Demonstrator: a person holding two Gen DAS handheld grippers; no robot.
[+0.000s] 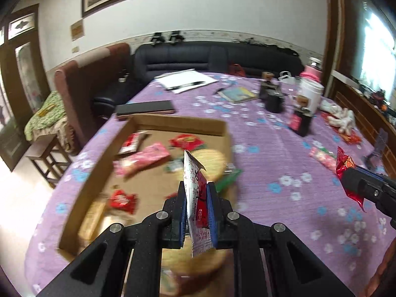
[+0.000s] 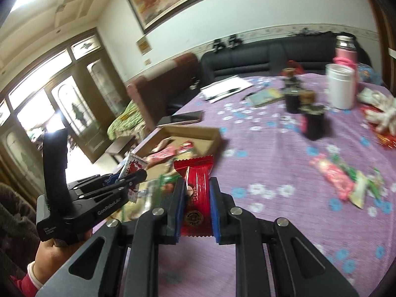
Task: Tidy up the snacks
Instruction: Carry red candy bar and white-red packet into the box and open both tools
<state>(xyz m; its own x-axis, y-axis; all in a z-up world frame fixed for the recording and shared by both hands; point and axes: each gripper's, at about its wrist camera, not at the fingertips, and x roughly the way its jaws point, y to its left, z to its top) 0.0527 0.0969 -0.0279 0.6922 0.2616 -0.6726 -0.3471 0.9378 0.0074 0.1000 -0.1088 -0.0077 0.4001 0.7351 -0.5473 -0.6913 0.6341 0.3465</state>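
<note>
Carrying now: 2 packets are in the air, 1 per tool, both near the cardboard box (image 1: pixel 148 123).
Left tool (image 1: pixel 196 212): pressed together on a white-and-red snack packet (image 1: pixel 196 198), held upright on edge above the near end of the box.
Right tool (image 2: pixel 198 205): pinching a red snack packet (image 2: pixel 195 188), which hangs over the purple flowered desk (image 2: pixel 284 222) just short of the box.
Done so far: several snacks already lie in the box, among them red wrappers, a pink packet (image 1: pixel 146 158) and a round pale cracker pack (image 1: pixel 210 163).
Left to do: by my reading, both held packets need dropping in, and a pink-and-green cluster of snacks (image 2: pixel 346 185) lies loose on the desk, well apart from the box.
Stage: I judge it past halfway, not finished.
Hard to make out: motion blur smears the box contents, so an exact count is impossible; wrapper print is unreadable.
Cut off: the box's near end sits behind the left tool; the red items at the desk's far right edge may or may not be snacks.
</note>
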